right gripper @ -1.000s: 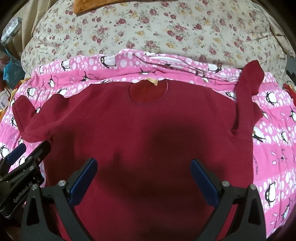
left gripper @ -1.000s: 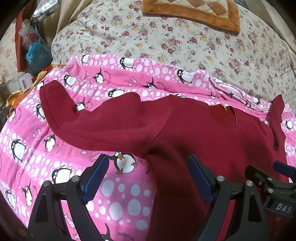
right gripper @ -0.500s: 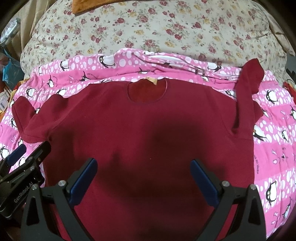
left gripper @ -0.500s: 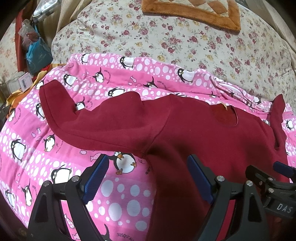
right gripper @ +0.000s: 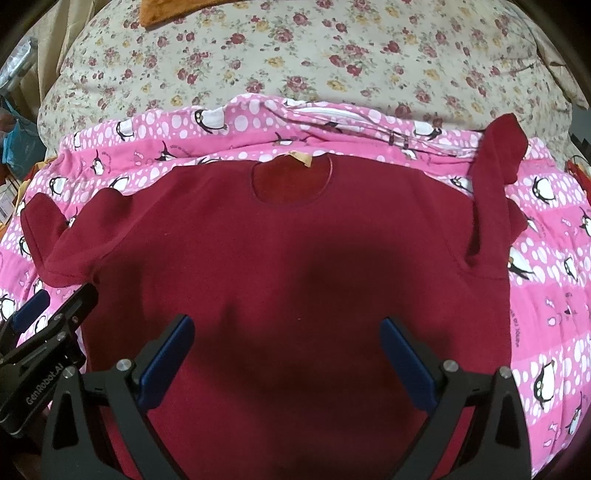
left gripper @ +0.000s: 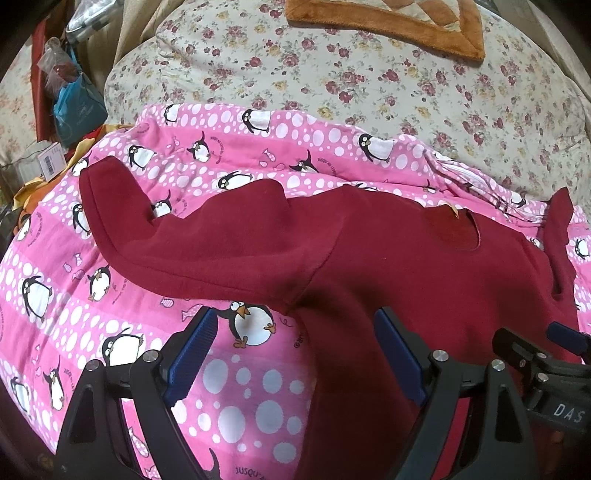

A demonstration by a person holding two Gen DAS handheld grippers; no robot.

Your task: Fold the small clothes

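Note:
A dark red long-sleeved top (right gripper: 288,258) lies flat, neck hole away from me, on a pink penguin-print blanket (right gripper: 546,302). Its left sleeve (left gripper: 177,236) stretches out to the left; its right sleeve (right gripper: 491,177) is bent upward at the far right. My left gripper (left gripper: 295,354) is open above the top's left side seam, under the armpit, one finger over the blanket and one over the fabric. My right gripper (right gripper: 288,354) is open over the lower middle of the top. Neither holds anything. The hem is hidden below the frames.
A floral quilt (left gripper: 369,85) rises behind the blanket, with an orange-edged cushion (left gripper: 388,22) on it. Bags and clutter (left gripper: 70,96) sit at the far left. The right gripper's body (left gripper: 543,373) shows in the left wrist view; the left gripper's body (right gripper: 40,358) shows in the right wrist view.

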